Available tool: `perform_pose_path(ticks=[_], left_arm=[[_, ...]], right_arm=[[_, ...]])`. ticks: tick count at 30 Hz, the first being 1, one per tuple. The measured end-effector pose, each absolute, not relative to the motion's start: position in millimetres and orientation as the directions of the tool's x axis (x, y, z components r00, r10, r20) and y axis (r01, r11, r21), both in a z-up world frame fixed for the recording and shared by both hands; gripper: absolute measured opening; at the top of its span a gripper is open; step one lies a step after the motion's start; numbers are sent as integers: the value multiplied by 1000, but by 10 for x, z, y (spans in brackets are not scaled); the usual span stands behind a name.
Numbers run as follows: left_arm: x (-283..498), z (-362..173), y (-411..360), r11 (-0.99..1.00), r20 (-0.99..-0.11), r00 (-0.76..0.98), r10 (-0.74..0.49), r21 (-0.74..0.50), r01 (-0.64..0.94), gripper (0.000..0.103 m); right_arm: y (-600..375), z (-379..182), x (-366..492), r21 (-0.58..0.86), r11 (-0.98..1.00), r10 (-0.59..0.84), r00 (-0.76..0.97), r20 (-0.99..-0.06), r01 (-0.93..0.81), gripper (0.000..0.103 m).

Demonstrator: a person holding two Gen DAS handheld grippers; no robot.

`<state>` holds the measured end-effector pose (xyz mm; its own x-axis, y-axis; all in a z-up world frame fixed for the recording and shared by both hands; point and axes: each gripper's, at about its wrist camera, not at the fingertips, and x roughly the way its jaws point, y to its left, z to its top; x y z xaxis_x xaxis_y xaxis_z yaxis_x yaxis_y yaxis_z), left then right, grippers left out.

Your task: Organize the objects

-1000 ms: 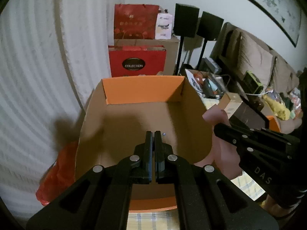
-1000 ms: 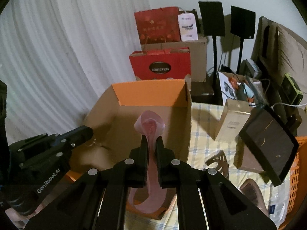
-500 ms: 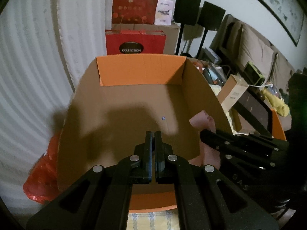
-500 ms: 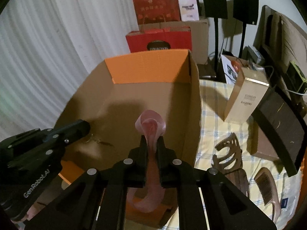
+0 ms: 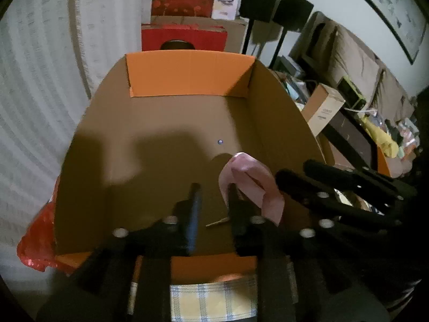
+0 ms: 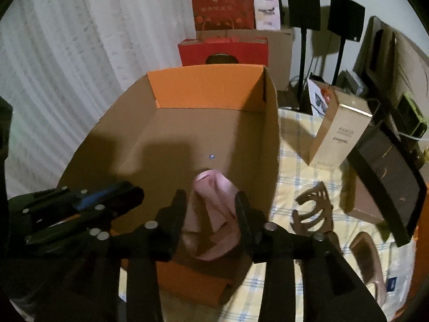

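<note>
**Pink cloth let go over the open carton**

The right gripper (image 6: pixel 210 209) hung low inside the large brown cardboard box with orange flaps (image 6: pixel 206 91), its jaws opening with the soft pink folded cloth (image 6: pixel 211 214) between them; the pads no longer seemed to press it, which suggested a release so the cloth would settle on the box floor. In the left wrist view the same cloth (image 5: pixel 250 185) sagged just beside the right gripper's fingers. The left gripper (image 5: pixel 213 204) was beside it in the box, its jaws opening too, with nothing between them, probably parted after steadying the cloth.

The box stood on a yellow-and-blue checked tablecloth (image 6: pixel 297 166). Near it waited a tall gold perfume carton (image 6: pixel 337 134), a brown claw hair clip (image 6: pixel 313 209) and a brown comb (image 6: pixel 367 257). Behind were red paper gift bags (image 6: pixel 222 51), black speakers on stands (image 6: pixel 303 2) and a white curtain (image 6: pixel 67 53).
</note>
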<state>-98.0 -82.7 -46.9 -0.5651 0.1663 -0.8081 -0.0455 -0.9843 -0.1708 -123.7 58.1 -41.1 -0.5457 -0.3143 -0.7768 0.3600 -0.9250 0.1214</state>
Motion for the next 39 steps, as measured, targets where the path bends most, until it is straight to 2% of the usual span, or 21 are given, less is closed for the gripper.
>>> perform_pose_path(ticks=[1,4,9,11,12,14,15,17,19,24,29,31,39], left_arm=[[-963,-460,-846,-984,-805,-570,164,-173,-39,37],[-928,-430,-903,-982,-797,-580,168,-189,-25,44],[-889,-350,-934,-982,-781,-604,156,-189,-9,66],[-867,-309,-930,-983,-771,-620,146,-183,-4,77],[-856,-287,-926,-984,-766,-627,140,-179,-1,79],[-841,-248,-908,-986,-760,-637,129,-168,0,83],[-837,-232,-897,-986,-756,-641,129,-167,-2,85],[-833,-203,-874,-985,-749,-650,131,-170,-2,95],[-827,-169,-840,-984,-738,-661,137,-176,-7,98],[-802,-127,-682,-986,-729,-669,147,-166,-36,98],[-814,-134,-583,-974,-731,-655,191,-221,-37,98],[-821,-110,-515,-978,-729,-660,182,-207,-41,103],[-902,-4,-107,-977,-720,-661,210,-171,-123,103]], right_arm=[[592,-394,-1228,121,-925,-314,-548,-775,359,39],[670,-325,-1185,139,-924,-329,-555,-764,357,39],[799,-213,-1100,145,-927,-332,-573,-749,347,41],[838,-176,-1065,132,-931,-320,-587,-744,341,50],[857,-161,-1051,123,-934,-311,-594,-741,336,54],[916,-124,-1012,102,-942,-288,-613,-735,320,67],[939,-113,-999,96,-945,-280,-620,-733,314,69],[1011,-95,-981,84,-950,-263,-630,-731,300,75],[1081,-83,-971,80,-954,-252,-633,-732,288,78],[1335,-44,-929,77,-966,-224,-653,-724,247,80],[1640,-5,-909,83,-977,-194,-669,-718,194,81],[1743,6,-901,80,-982,-178,-674,-717,174,81],[2238,50,-884,92,-992,-125,-690,-713,85,81]])
